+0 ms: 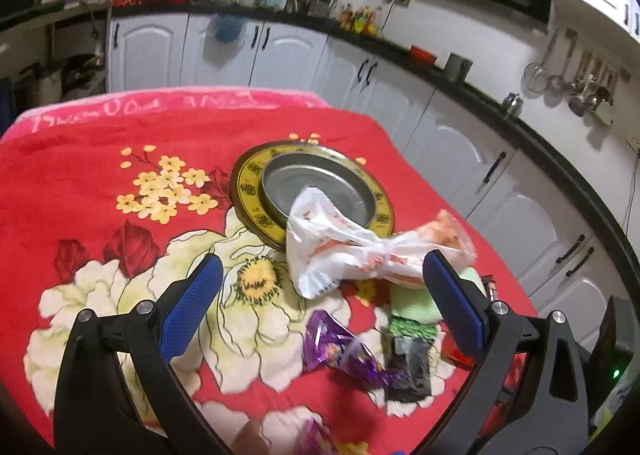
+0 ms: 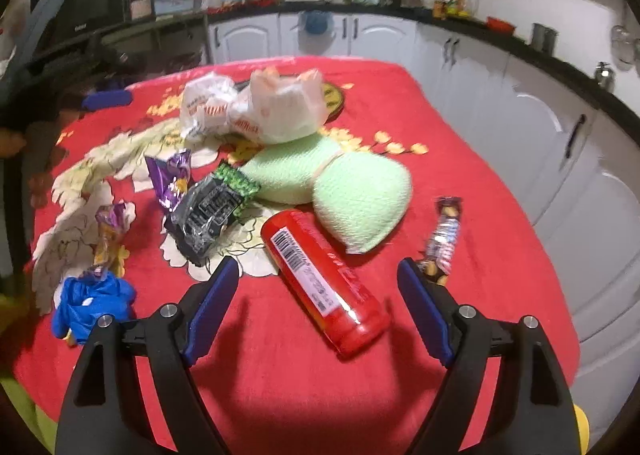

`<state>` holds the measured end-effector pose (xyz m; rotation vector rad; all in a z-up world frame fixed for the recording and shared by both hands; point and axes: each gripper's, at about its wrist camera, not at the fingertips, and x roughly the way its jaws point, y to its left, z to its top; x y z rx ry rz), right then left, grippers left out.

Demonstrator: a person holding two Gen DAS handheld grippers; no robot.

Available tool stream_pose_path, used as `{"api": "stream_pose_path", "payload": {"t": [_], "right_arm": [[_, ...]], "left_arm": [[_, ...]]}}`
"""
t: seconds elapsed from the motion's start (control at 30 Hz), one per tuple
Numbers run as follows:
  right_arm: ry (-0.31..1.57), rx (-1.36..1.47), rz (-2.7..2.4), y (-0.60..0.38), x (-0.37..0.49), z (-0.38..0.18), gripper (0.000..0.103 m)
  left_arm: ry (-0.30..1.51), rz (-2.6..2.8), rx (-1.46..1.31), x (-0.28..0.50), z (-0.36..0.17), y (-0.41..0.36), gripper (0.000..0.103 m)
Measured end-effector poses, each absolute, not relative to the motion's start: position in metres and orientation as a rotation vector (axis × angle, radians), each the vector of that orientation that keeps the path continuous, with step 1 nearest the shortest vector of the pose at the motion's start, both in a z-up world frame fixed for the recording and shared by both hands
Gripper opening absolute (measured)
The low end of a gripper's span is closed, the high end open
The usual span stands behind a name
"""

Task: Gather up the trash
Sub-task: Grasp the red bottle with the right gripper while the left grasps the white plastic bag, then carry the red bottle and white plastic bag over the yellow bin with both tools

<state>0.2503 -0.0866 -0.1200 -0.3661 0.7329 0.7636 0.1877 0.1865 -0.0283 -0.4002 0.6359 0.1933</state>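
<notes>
A table under a red flowered blanket carries everything. Toward its far edge sits a round metal tray with a yellow rim, and a crumpled white plastic bag lies partly over the tray's near side. Just in front of the bag rests a pale green knitted piece. A red tube-shaped packet lies slantwise near the middle, its far end touching the green piece. Left of it are a black-and-green wrapper and a purple wrapper; a blue crumpled glove sits near the left edge, and a small candy wrapper near the right edge.

The right gripper stands spread wide above the red packet — nothing between its pads. The left gripper is likewise spread, hovering before the white bag, gripping nothing.
</notes>
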Motion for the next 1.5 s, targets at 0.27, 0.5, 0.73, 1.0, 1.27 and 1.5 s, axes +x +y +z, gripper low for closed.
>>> {"api": "stream_pose_path", "payload": {"t": [0.27, 0.5, 0.73, 1.0, 1.27, 1.5], "right_arm": [[0.775, -0.452, 0.742, -0.073, 0.255, -0.14, 0.055], [0.806, -0.393, 0.753, -0.093, 0.248, -0.14, 0.033], [0.824, -0.326, 0.777, -0.103, 0.223, -0.139, 0.031], [0.848, -0.167, 0.792, -0.116, 0.195, -0.14, 0.031], [0.844, -0.084, 0.826, -0.119, 0.171, -0.134, 0.03], [0.804, -0.056, 0.819, -0.128, 0.161, -0.117, 0.03]], "left_arm": [[0.713, 0.183, -0.466, 0.224, -0.036, 0.207, 0.092], [0.779, 0.18, -0.51, 0.246, -0.049, 0.213, 0.066], [0.796, 0.162, -0.5, 0.244, -0.057, 0.204, 0.023], [0.698, 0.169, -0.496, 0.199, -0.044, 0.2, 0.015], [0.544, 0.161, -0.412, 0.152, 0.003, 0.183, 0.015], [0.468, 0.112, -0.3, 0.12, 0.03, 0.149, 0.014]]}}
